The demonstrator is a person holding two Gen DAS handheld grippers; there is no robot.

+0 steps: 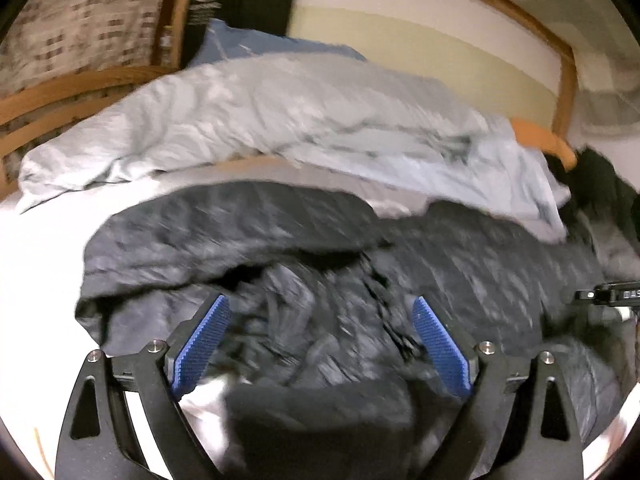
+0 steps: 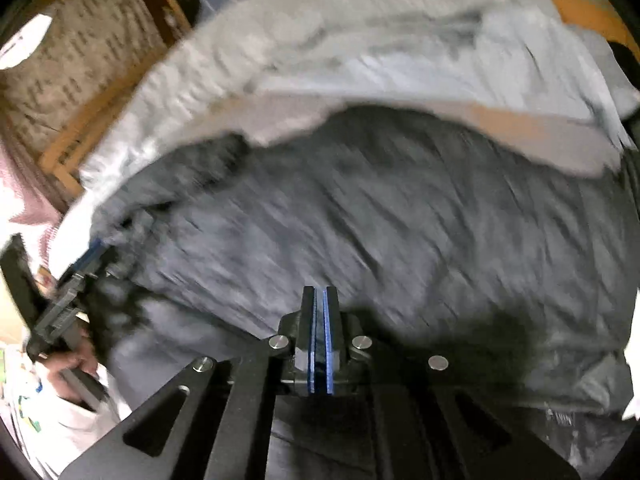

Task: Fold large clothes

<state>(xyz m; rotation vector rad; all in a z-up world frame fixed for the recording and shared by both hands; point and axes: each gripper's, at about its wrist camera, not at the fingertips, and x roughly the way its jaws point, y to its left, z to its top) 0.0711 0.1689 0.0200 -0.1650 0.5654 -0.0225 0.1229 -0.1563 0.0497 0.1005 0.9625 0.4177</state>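
Observation:
A large dark grey garment point(image 1: 248, 240) lies rumpled on a white surface point(image 1: 36, 240); in the right wrist view the garment point(image 2: 380, 220) fills the middle. My left gripper point(image 1: 322, 320) hangs open just above its bunched folds, its blue pads point(image 1: 208, 340) wide apart and not pressing on cloth. My right gripper point(image 2: 320, 300) is over the same garment with its blue pads together, and I see no cloth between them. The left gripper point(image 2: 80, 276) also shows at the left edge of the right wrist view, held by a hand point(image 2: 68, 368). Both views are blurred.
A crumpled light grey-blue garment point(image 1: 280, 120) lies behind the dark one. Beyond it are a wooden frame point(image 1: 564, 80), a patterned cushion point(image 1: 80, 20), a blue cloth point(image 1: 256, 44) and an orange piece point(image 1: 544, 136). More dark clothing point(image 1: 608, 184) lies at the right.

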